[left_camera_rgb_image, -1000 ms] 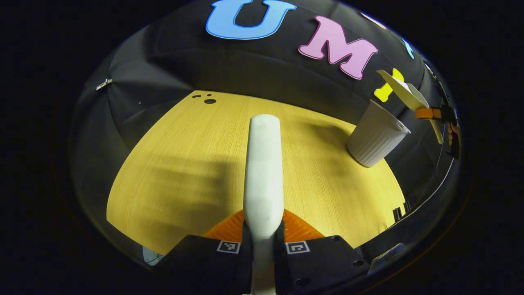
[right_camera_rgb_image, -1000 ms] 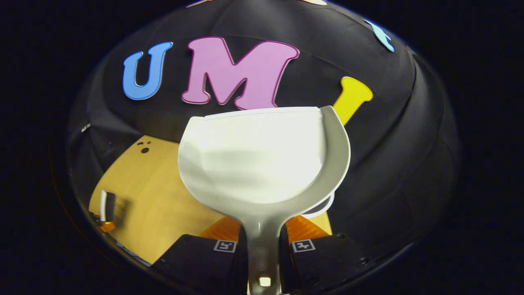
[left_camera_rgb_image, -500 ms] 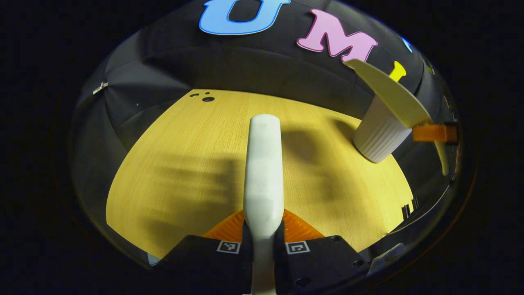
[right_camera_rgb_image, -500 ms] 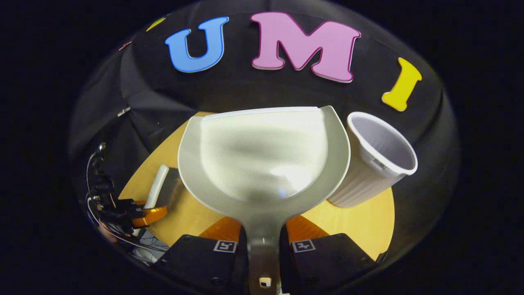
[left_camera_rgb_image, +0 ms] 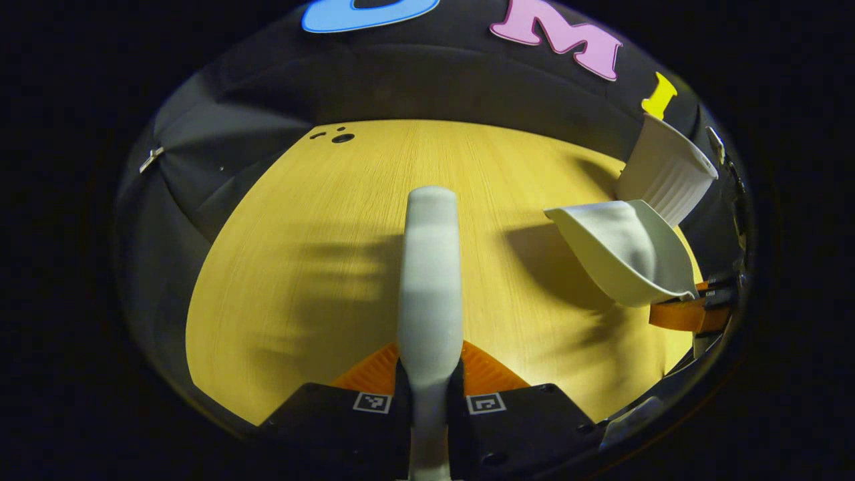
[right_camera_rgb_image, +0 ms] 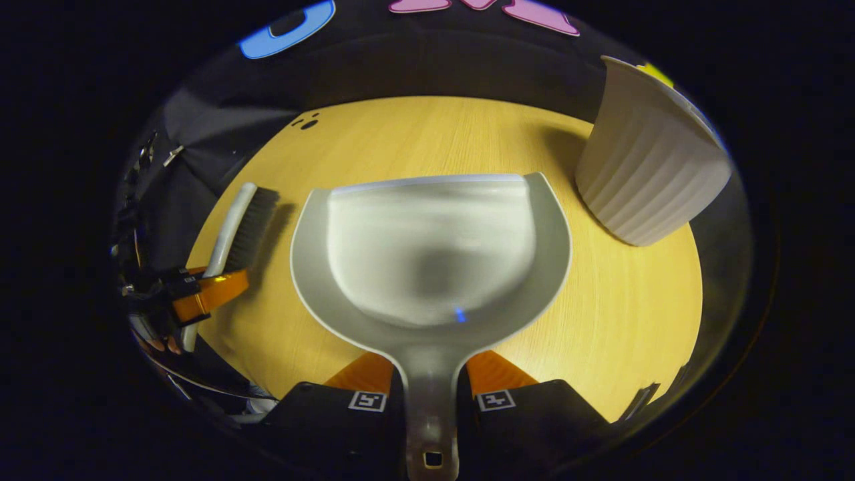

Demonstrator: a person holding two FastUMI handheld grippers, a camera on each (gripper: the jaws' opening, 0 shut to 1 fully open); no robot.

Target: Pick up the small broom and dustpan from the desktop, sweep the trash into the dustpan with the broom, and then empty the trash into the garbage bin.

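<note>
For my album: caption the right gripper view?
Right gripper holds an empty dustpan above the desk, bin beside.

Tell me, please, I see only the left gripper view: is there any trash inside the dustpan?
Observer: The right gripper view looks straight into the dustpan; I see no trash in it.
Operator: Is its handle gripped?
Observer: Yes, both fingers of the right gripper press on the handle.
Operator: Which way do the bristles face?
Observer: On the broom, the dark bristles face toward the dustpan, apart from it.
</note>
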